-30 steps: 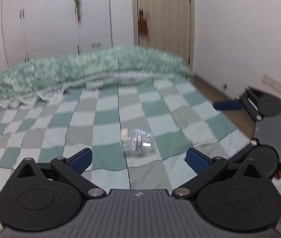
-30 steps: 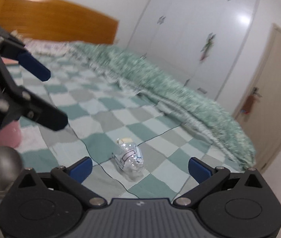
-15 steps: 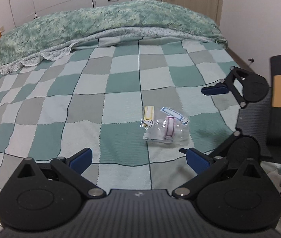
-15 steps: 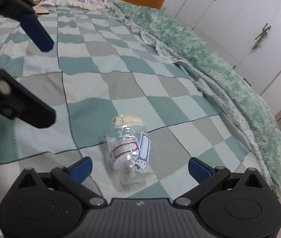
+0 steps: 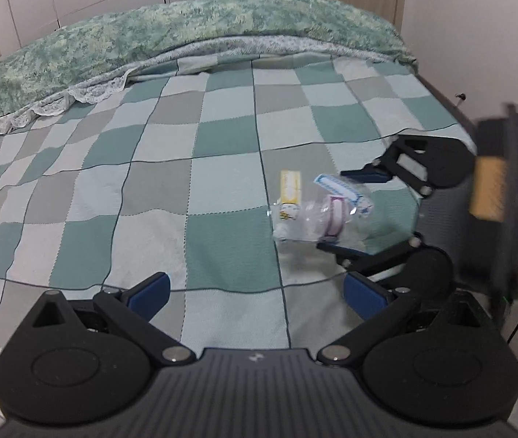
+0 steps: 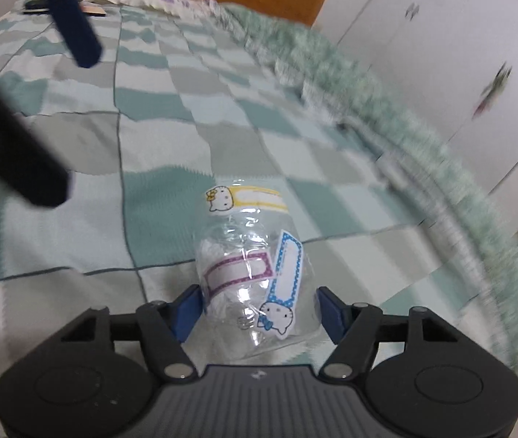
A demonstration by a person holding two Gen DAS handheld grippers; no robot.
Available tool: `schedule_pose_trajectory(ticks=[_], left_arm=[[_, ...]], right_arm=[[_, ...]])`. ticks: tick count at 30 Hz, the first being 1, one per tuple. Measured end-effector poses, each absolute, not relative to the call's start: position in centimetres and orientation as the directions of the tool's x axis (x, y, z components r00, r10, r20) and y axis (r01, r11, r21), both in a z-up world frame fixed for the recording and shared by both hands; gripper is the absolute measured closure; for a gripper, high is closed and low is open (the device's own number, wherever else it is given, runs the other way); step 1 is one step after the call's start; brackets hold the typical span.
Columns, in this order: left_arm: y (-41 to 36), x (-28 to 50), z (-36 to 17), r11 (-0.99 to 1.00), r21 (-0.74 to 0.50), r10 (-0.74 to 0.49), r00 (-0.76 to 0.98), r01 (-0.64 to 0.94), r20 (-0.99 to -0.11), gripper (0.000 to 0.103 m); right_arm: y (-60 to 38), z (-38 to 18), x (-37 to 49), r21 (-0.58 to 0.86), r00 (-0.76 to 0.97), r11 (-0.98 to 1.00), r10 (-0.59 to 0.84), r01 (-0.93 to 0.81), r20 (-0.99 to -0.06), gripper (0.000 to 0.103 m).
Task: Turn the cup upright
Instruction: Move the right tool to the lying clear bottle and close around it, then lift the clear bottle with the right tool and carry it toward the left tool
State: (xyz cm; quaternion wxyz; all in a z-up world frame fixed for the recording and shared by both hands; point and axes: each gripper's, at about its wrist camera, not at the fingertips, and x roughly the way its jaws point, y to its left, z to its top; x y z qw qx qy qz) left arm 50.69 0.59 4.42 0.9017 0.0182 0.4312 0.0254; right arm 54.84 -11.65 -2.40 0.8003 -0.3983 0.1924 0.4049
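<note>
Left wrist view: the checked blanket (image 5: 156, 182) covers the bed. The left gripper (image 5: 255, 292) hangs spread wide and empty, well short of the cup (image 5: 317, 211). The clear, stickered cup lies on its side on the blanket. The right gripper (image 6: 259, 310) brackets it, jaws partly closed; contact cannot be confirmed. Risk: thin plastic may buckle under squeeze, or slip on the soft bedding and roll away.

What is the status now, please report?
Right gripper open, jaws either side of the clear cup. Left gripper open, empty. Cup on its side on the checkered blanket. Nothing blocking.
</note>
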Motion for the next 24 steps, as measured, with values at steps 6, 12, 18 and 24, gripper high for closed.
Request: schedule_pose_trajectory(ticks=[6, 12, 18, 24], left_arm=[[-0.7, 44.3, 8.4, 1.000, 0.025, 0.013, 0.677, 0.008, -0.736, 0.000], [-2.2, 35.7, 10.7, 0.999, -0.018, -0.045, 0.716, 0.046, -0.697, 0.000], [-2.7, 28.1, 10.3, 0.996, -0.056, -0.094, 0.723, 0.076, -0.685, 0.000], [-2.7, 22.5, 8.5, 0.992, -0.073, -0.122, 0.719, 0.099, -0.685, 0.000]], right_arm=[[-15.2, 3.3, 46.8, -0.557, 0.648, 0.340, 0.494, -0.757, -0.580, 0.036], [-18.3, 6.9, 37.3, -0.574, 0.678, 0.366, 0.467, -0.733, -0.568, 0.036], [-20.1, 7.1, 29.0, -0.491, 0.681, 0.483, 0.400, -0.725, -0.613, 0.036], [-20.4, 5.1, 22.2, -0.458, 0.652, 0.490, 0.365, -0.742, -0.665, 0.036]])
